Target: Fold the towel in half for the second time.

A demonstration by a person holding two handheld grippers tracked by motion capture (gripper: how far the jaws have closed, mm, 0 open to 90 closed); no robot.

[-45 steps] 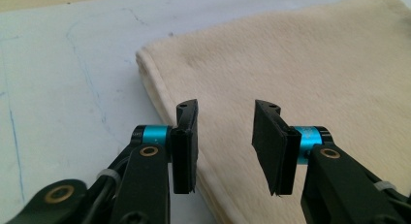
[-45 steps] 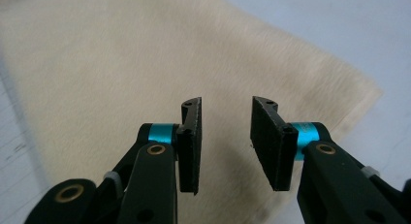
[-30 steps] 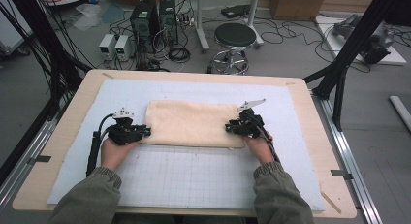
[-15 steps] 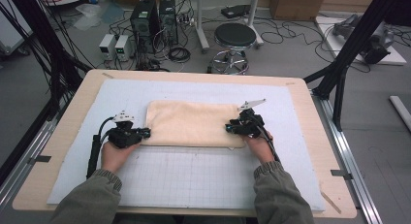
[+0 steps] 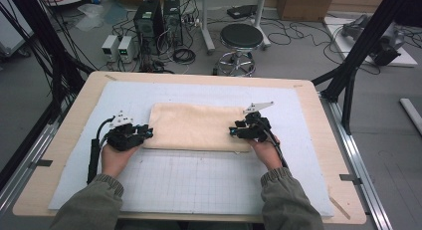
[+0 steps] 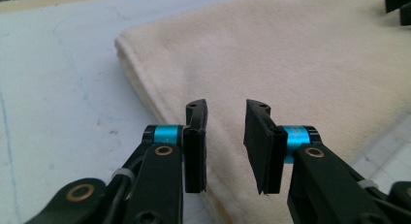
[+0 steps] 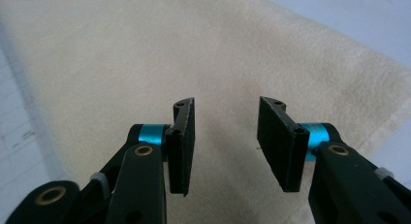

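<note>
A folded cream towel (image 5: 199,126) lies flat on the pale mat (image 5: 199,180) that covers the wooden surface (image 5: 69,120), near the middle and slightly toward the far side. It reads as a neat oblong of at least two layers, the stacked edges showing along its near-left side in the left gripper view (image 6: 145,88). The left tongs (image 5: 145,132) rest at the towel's left end and the right tongs (image 5: 234,132) at its right end, each held low in a hand. Both pairs have just been opening: the left tongs (image 6: 225,136) stand spread over the towel's edge with no cloth between the pads, and the right tongs (image 7: 225,136) stand spread above the towel's top face — likewise pinching nothing. Judged from this layout, one fold seems complete and let go. What appears left is either a further fold — end to end, by a fresh grip on the corners — or nothing beyond withdrawing the hands.
</note>
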